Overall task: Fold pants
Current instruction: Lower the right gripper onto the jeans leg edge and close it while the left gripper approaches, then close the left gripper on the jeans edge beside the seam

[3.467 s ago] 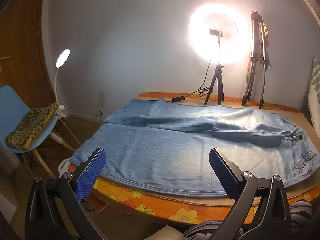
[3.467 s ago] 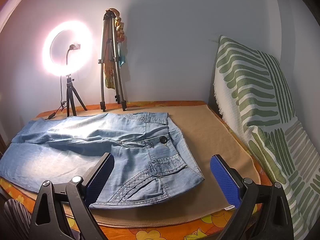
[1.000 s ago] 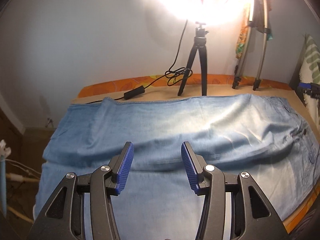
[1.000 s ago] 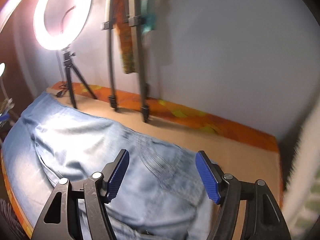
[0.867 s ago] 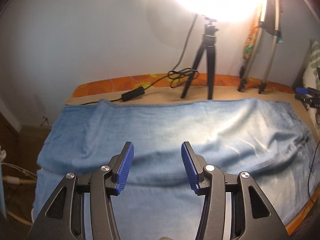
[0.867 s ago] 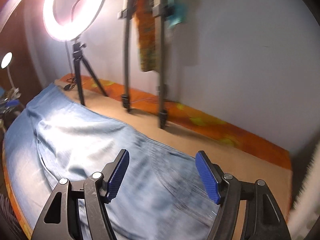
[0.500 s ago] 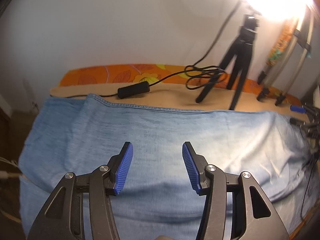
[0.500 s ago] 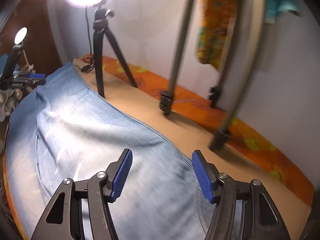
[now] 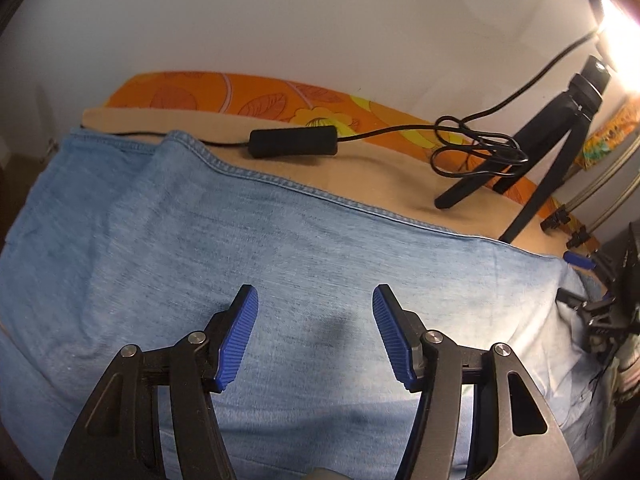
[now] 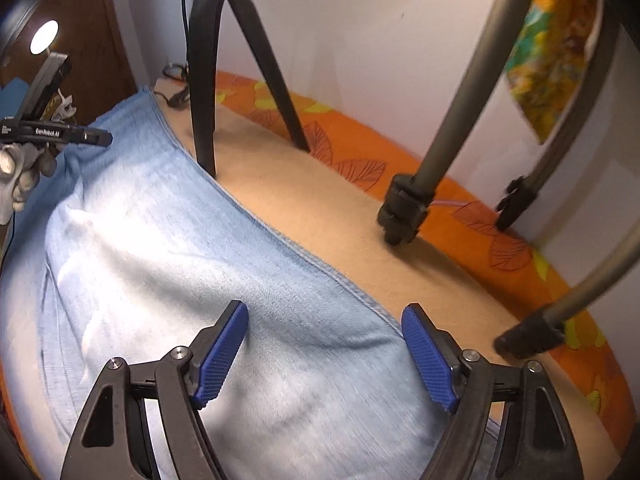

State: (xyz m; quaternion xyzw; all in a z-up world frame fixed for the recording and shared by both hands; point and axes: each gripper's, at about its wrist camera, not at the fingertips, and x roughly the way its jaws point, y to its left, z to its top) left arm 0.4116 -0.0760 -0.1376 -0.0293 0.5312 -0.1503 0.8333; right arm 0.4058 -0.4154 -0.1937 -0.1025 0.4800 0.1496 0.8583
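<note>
Light blue jeans [image 9: 280, 248] lie spread flat on a tan mat over an orange flowered cover; they also show in the right wrist view [image 10: 168, 264]. My left gripper [image 9: 315, 340] is open and empty, low over the far trouser leg, short of its far seam edge [image 9: 304, 190]. My right gripper [image 10: 324, 356] is open and empty, low over the jeans, its right pad [image 10: 426, 356] close to the far seam edge [image 10: 304, 256]. Each gripper shows in the other's view, the right one at the right edge [image 9: 600, 304], the left one at the left edge [image 10: 52, 132].
A black ring-light tripod [image 9: 552, 152] with a cable and inline switch [image 9: 294, 142] stands on the mat [image 9: 360, 176] behind the jeans. A second tripod's grey legs [image 10: 404, 208] stand at the back right. A wall is close behind. A small lamp [image 10: 44, 36] glows at the far left.
Both grippers have moved forward and down across the jeans toward the far seam edge. Both have narrowed from their wide opening 3.5 s ago but stay open.
</note>
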